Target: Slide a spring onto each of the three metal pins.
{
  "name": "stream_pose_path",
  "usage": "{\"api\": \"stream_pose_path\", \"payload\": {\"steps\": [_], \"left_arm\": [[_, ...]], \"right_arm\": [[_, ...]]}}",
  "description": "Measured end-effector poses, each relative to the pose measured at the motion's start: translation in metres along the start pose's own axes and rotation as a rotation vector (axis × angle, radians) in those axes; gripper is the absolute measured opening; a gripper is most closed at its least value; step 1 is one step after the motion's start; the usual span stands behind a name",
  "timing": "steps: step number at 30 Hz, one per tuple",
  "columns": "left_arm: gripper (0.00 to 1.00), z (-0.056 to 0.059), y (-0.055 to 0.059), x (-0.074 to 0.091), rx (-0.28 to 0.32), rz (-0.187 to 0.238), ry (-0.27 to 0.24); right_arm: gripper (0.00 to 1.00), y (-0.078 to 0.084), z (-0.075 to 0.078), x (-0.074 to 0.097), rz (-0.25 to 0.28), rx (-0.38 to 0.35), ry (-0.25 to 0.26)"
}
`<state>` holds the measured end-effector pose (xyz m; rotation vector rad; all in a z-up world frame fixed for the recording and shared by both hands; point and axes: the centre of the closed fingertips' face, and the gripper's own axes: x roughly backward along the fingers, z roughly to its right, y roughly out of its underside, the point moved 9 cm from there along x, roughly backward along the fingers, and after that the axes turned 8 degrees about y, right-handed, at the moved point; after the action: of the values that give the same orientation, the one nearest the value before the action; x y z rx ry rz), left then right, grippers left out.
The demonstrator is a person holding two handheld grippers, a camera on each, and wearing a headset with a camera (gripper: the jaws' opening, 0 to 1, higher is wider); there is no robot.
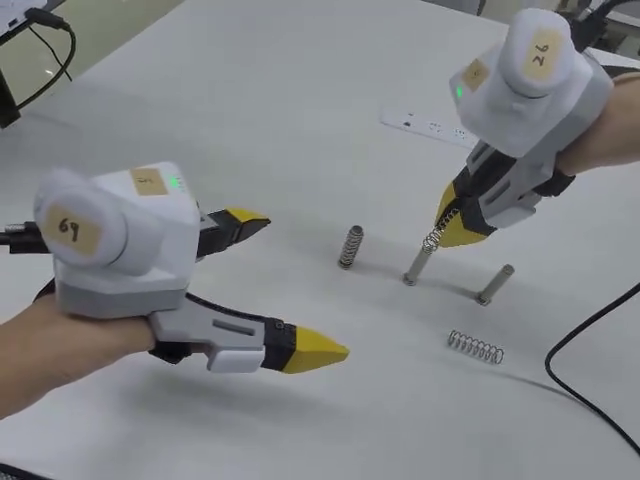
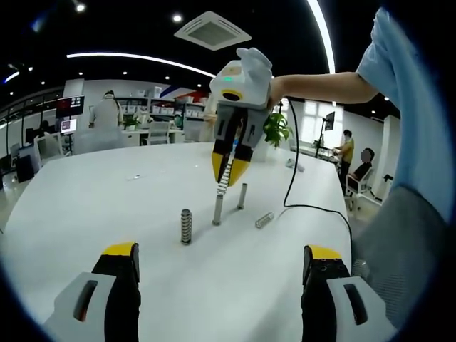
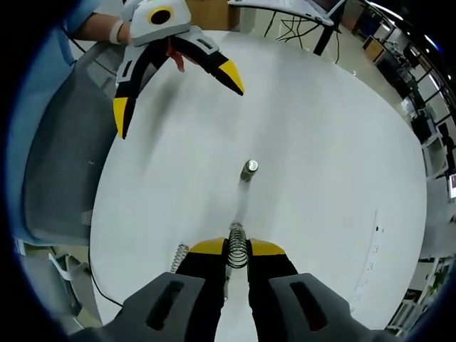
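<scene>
Three metal pins stand on the white table [image 1: 250,90]. The left pin [image 1: 350,247] [image 2: 186,226] wears a spring. My right gripper [image 1: 452,228] [image 3: 238,249] is shut on a second spring [image 1: 436,236] [image 2: 224,178] [image 3: 237,253], held at the top of the middle pin [image 1: 416,265] [image 2: 217,210] [image 3: 245,189]. The right pin [image 1: 495,285] [image 2: 242,196] is bare. A third spring [image 1: 475,346] [image 2: 264,220] [image 3: 178,258] lies loose on the table near it. My left gripper [image 1: 285,285] [image 2: 222,260] hovers open and holds nothing, to the left of the pins.
A white power strip [image 1: 430,128] lies behind the pins. A black cable [image 1: 590,340] curves across the table's right side, and another [image 1: 55,50] runs at the far left corner. A person's sleeve [image 2: 406,142] hangs at the right of the left gripper view.
</scene>
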<state>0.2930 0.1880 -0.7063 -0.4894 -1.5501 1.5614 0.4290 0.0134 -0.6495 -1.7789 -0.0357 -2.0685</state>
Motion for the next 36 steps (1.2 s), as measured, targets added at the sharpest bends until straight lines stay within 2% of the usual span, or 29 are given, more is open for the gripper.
{"api": "stream_pose_path", "payload": {"steps": [20,36], "left_arm": [[0.92,0.0,-0.003,-0.001,0.004,0.003,-0.001],[0.91,-0.002,-0.003,0.0,0.009,0.002,-0.005]], "right_arm": [[0.08,0.005,0.008,-0.008,-0.015,0.005,-0.013],[0.08,0.006,0.011,-0.027,-0.033,0.009,-0.042]]}}
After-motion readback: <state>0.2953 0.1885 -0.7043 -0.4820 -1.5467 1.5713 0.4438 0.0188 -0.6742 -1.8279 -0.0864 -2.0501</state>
